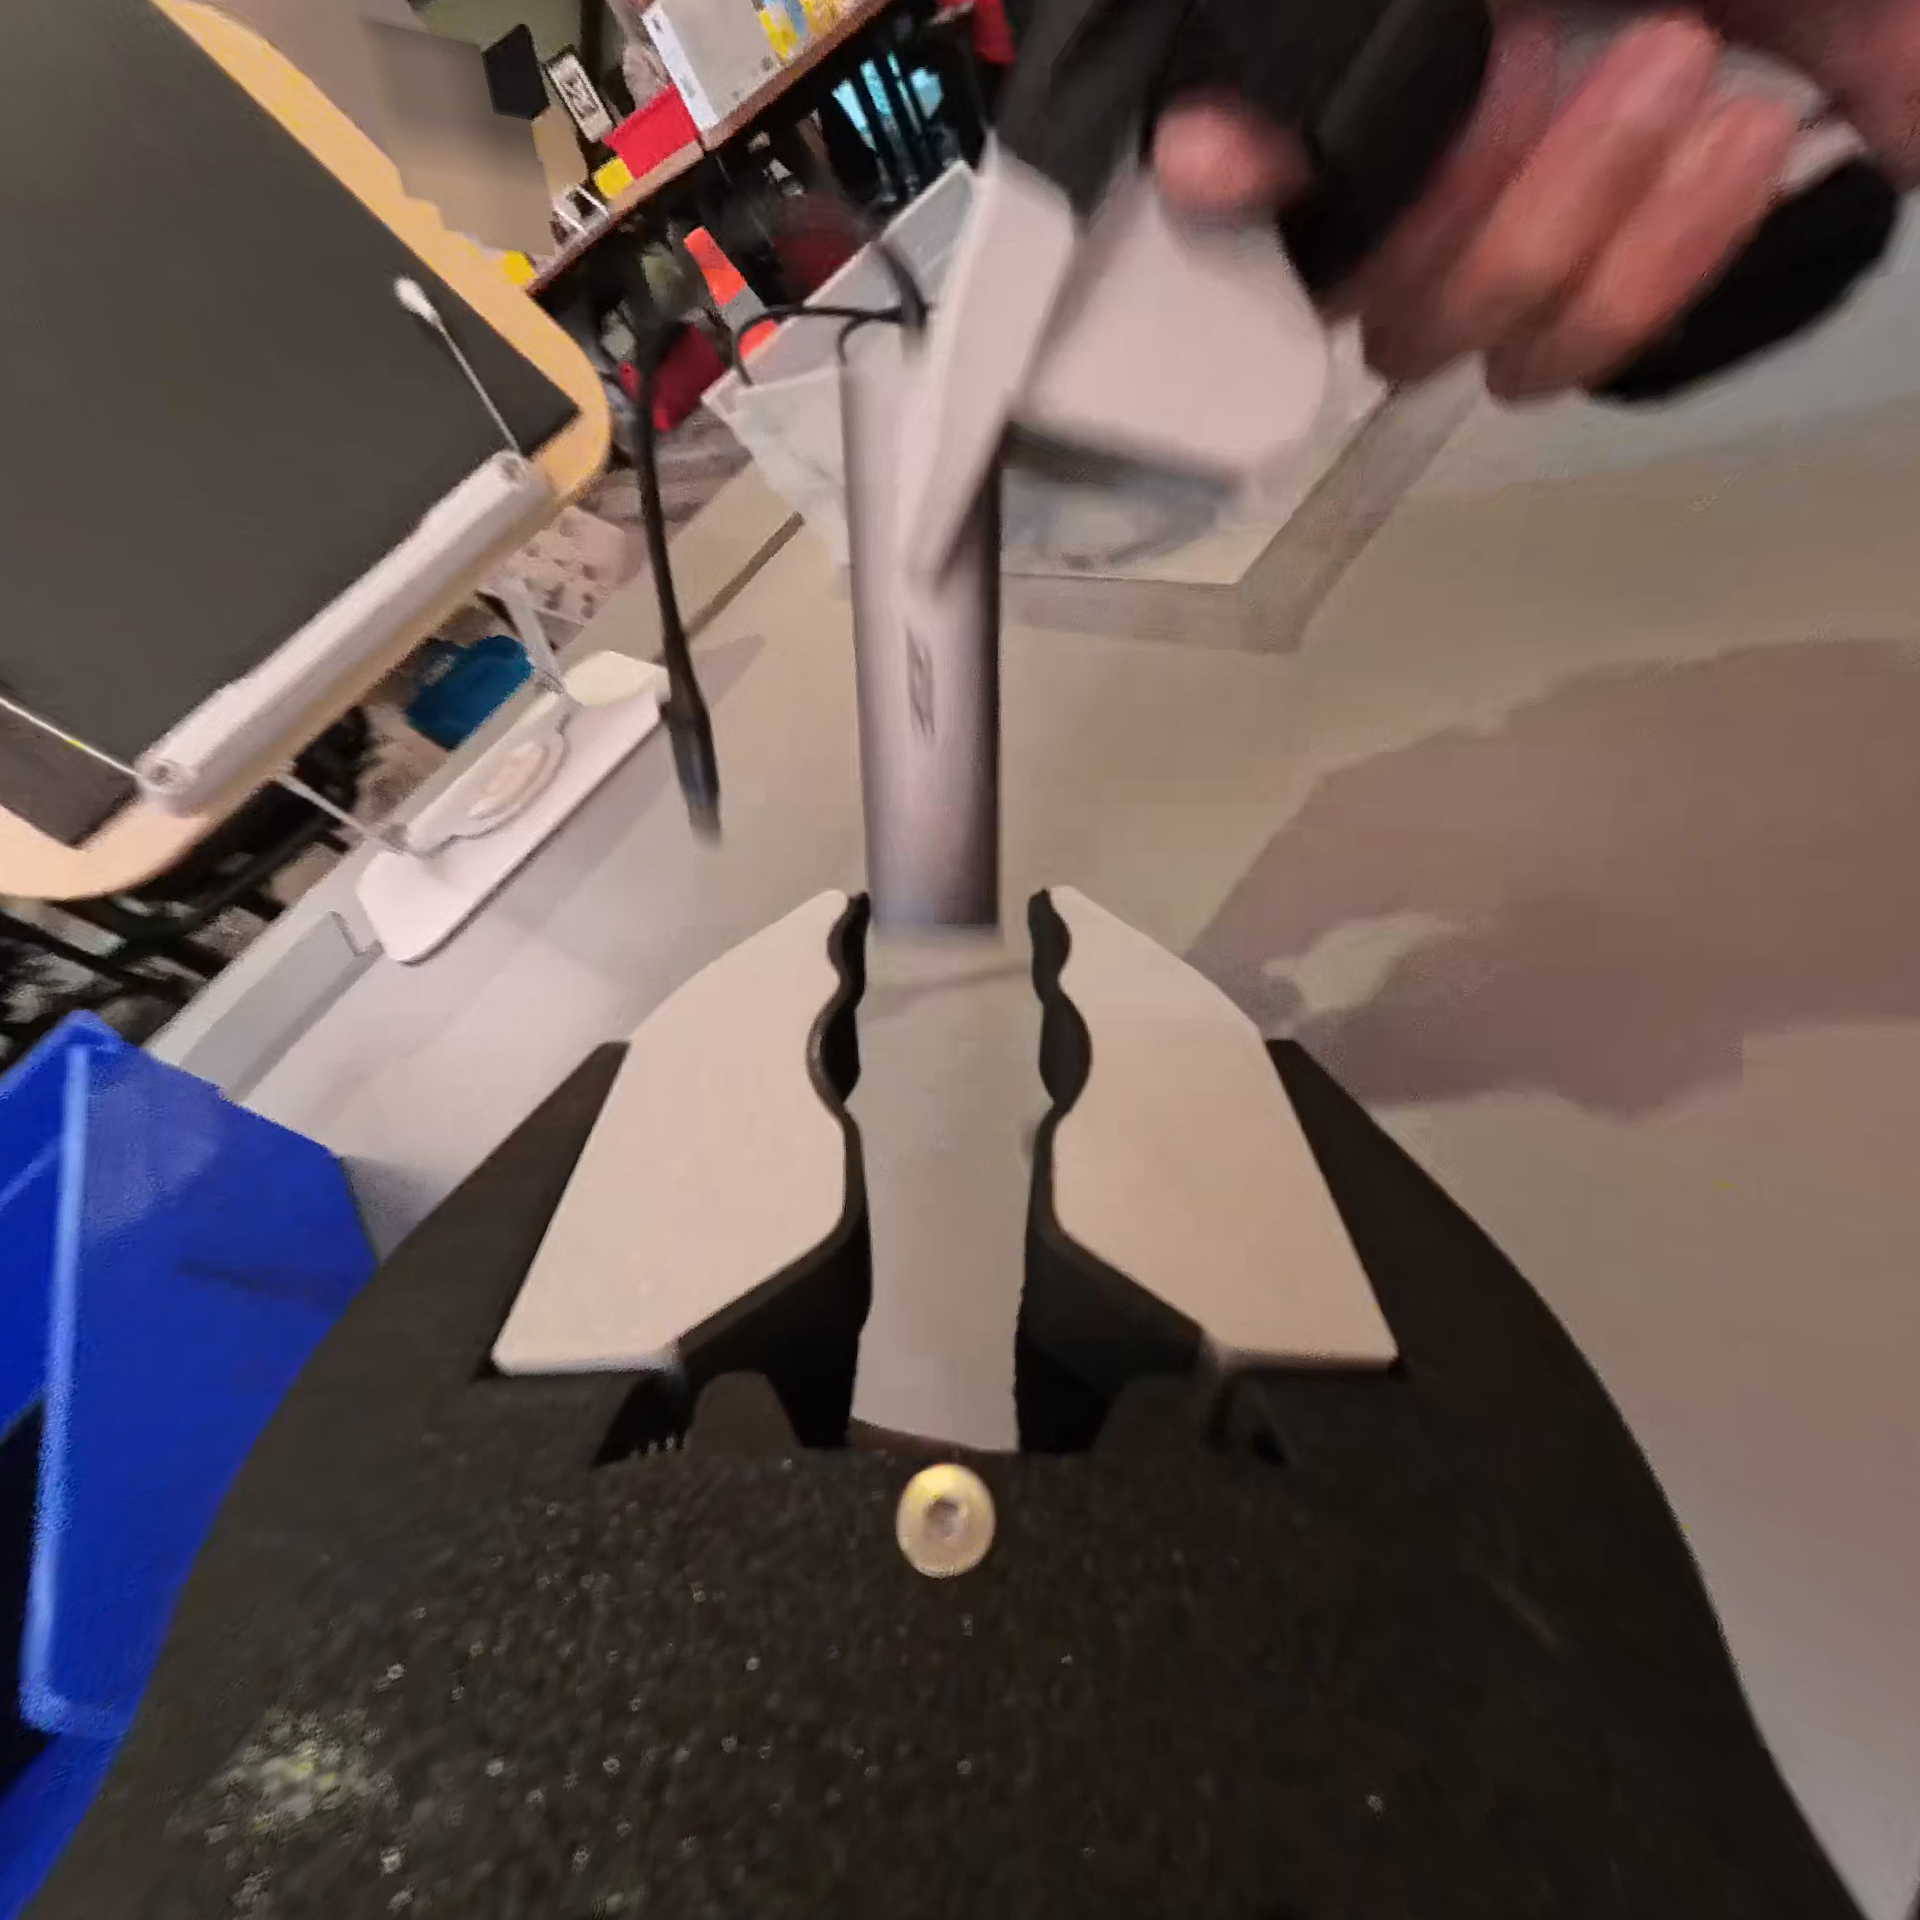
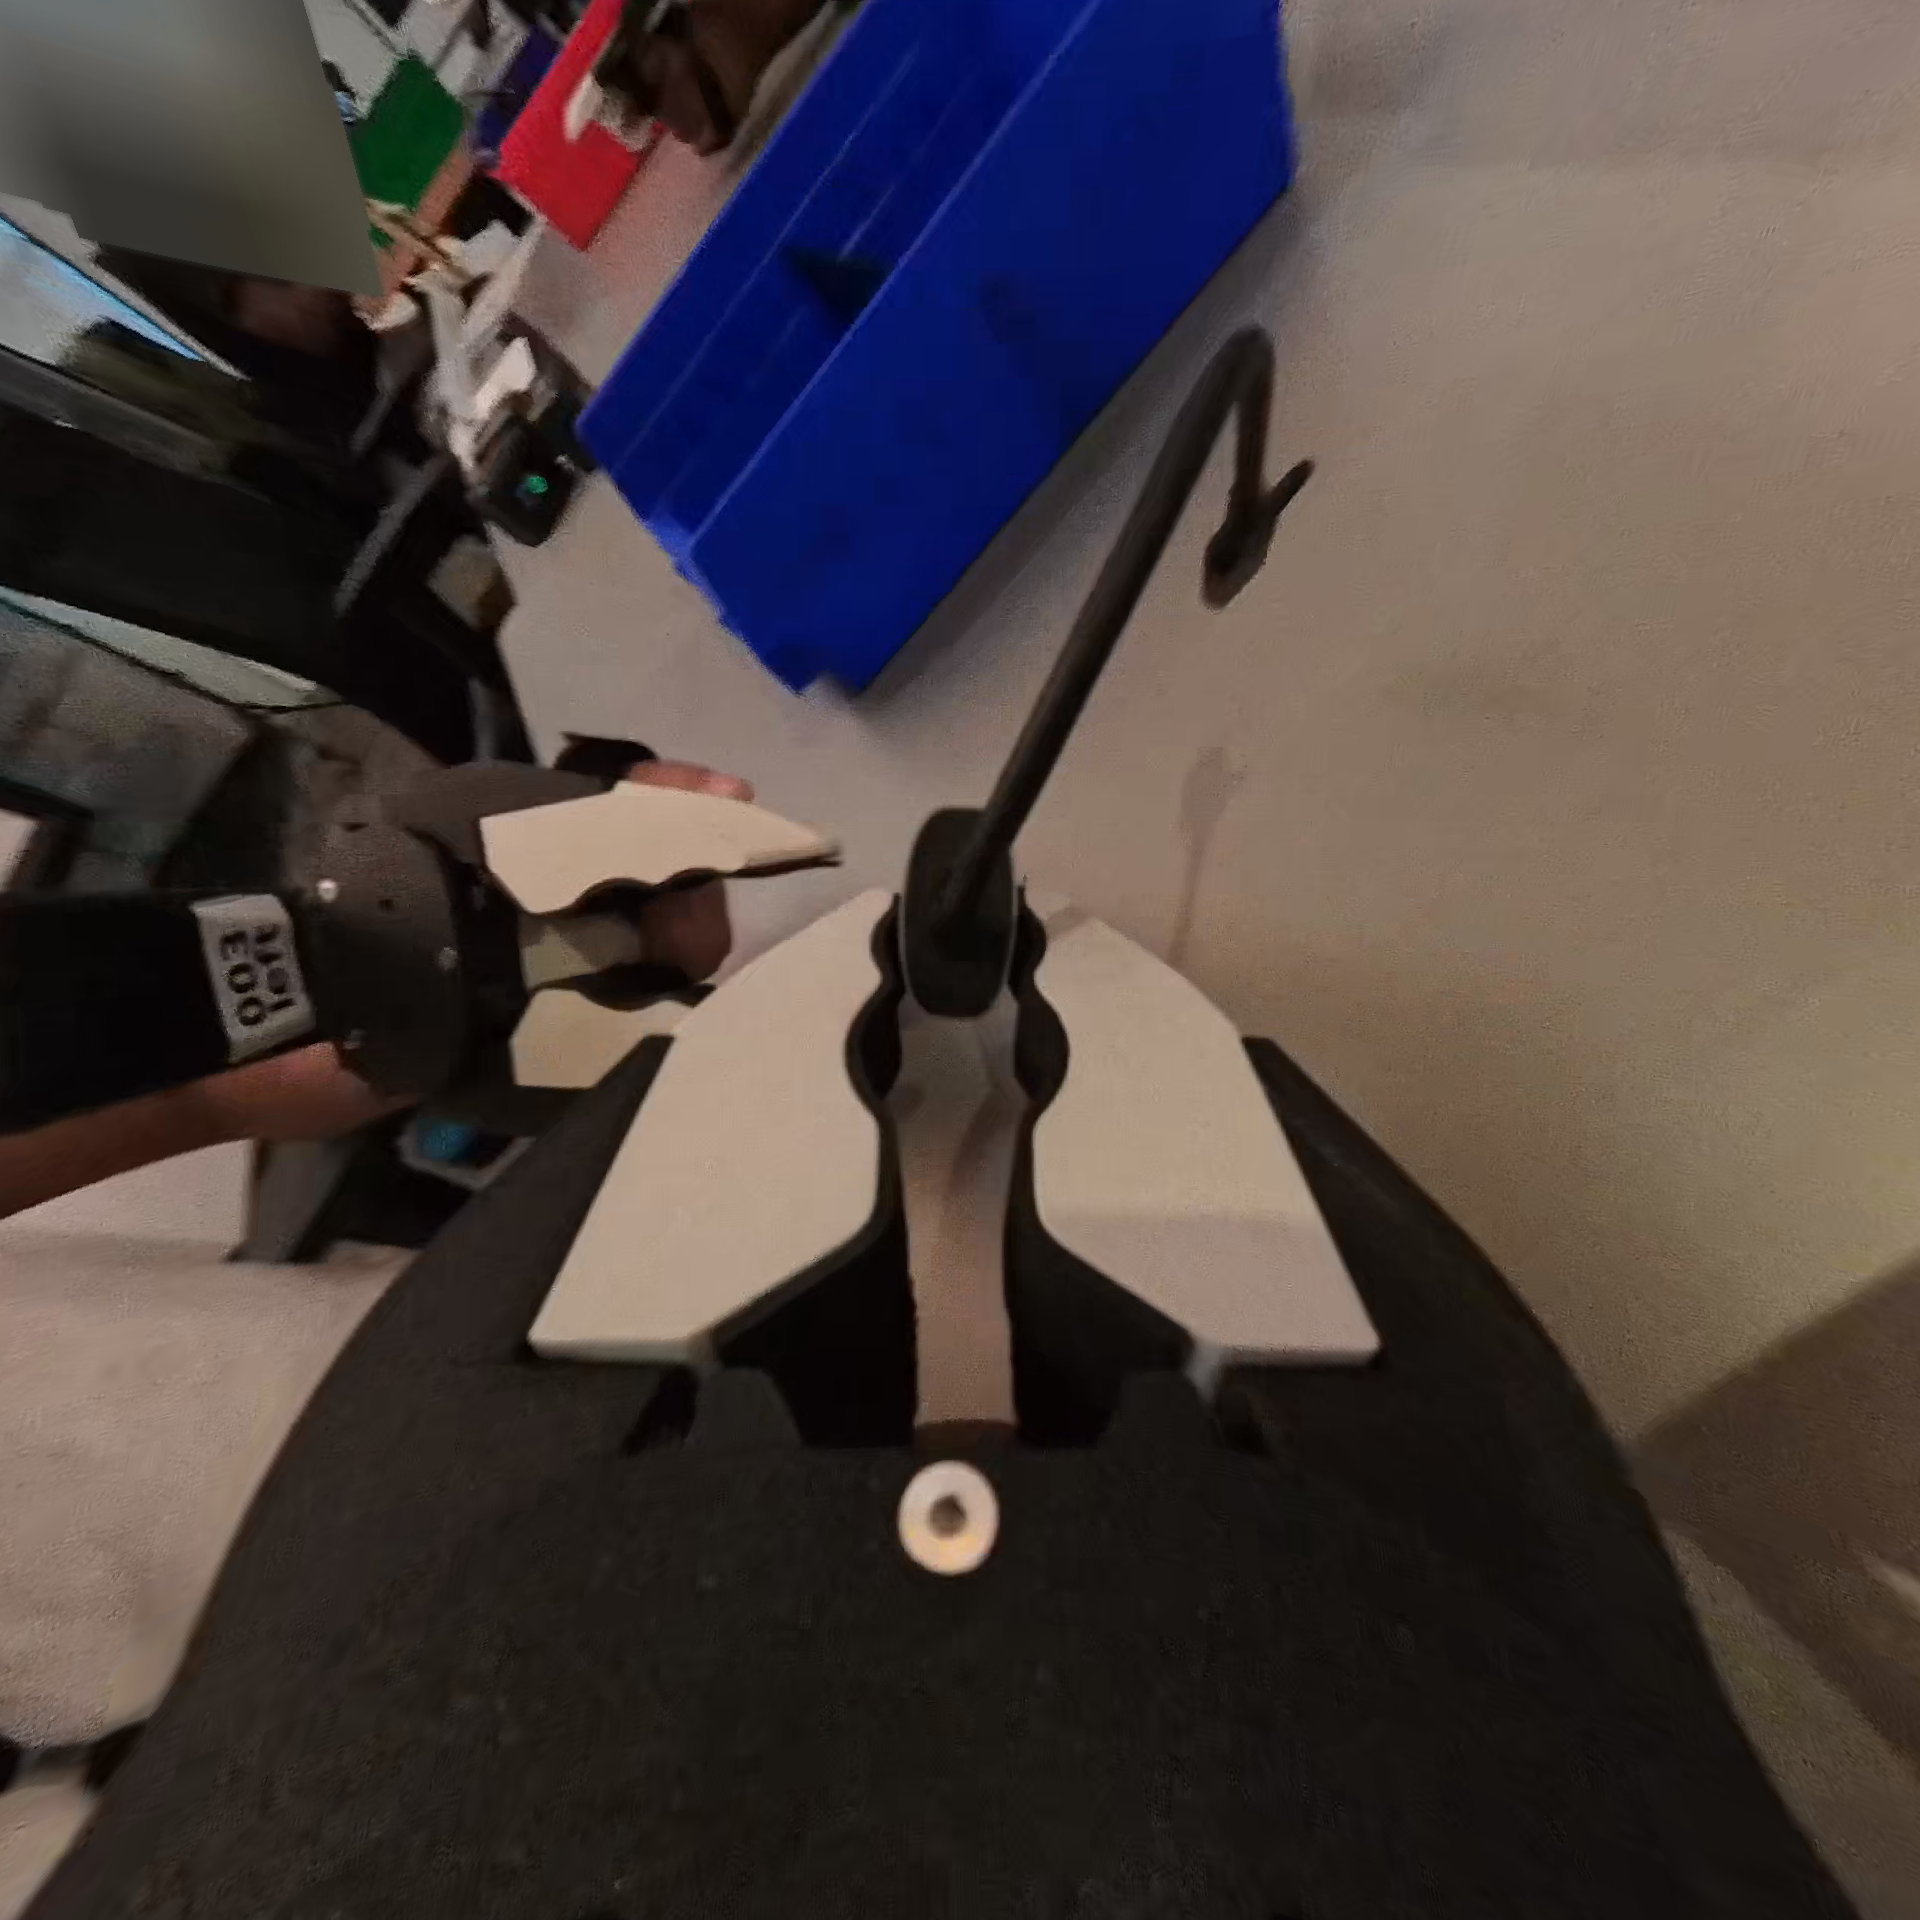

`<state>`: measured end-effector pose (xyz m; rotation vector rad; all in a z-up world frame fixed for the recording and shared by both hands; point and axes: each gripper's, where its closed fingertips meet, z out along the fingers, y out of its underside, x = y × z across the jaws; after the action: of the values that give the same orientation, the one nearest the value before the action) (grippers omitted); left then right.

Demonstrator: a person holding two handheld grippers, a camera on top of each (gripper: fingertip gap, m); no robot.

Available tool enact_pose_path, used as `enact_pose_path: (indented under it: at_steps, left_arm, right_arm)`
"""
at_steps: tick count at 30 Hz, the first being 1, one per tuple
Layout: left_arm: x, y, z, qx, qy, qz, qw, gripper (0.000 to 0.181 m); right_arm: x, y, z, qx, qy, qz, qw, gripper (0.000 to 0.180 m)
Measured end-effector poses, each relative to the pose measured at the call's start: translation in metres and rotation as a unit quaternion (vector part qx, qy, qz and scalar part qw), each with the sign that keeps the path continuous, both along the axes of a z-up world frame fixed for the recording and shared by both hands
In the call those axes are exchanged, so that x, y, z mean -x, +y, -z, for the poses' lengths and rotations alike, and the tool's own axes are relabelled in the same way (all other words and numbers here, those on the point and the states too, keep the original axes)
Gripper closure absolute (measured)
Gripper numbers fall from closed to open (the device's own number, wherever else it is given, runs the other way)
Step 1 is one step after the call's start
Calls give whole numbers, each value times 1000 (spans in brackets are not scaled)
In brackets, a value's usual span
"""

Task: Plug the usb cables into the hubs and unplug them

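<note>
up close, the left claw holds a grey usb hub by its near end, the two pale fingers pressed against its sides, though blur makes the exact contact hard to read. the hub stands out straight ahead of the claw, above the pale counter. a black cable hangs just left of the hub, its plug end free in the air and touching nothing. at the hub's far end the right claw shows, blurred, with a hand wrapped around its black grip. a blue bin sits at the lower left, and a tilted dark board with a tan rim fills the upper left.

from the right wrist view, the right claw is clamped on a black usb plug, with its black usb cable arching up and away over the counter. the left claw lies to the left, near it, its fingers apart around something grey. the blue bin rests on the counter beyond.
</note>
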<state>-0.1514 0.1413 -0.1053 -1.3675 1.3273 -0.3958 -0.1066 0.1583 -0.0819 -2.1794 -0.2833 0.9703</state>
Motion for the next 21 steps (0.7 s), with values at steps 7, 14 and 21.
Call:
enact_pose_path:
  at_steps: [7,14,21]
  left_arm:
    - [9,17,16,86,-5,-14,996,159]
    - [8,19,30,136,1,-17,991,161]
    - [4,15,30,121,9,-14,993,162]
  right_arm:
    - [-158,17,-117,-90,-179,101,975,163]
    - [-292,22,-103,58,-451,64,888,163]
    - [-330,66,-48,171,-571,-57,801,163]
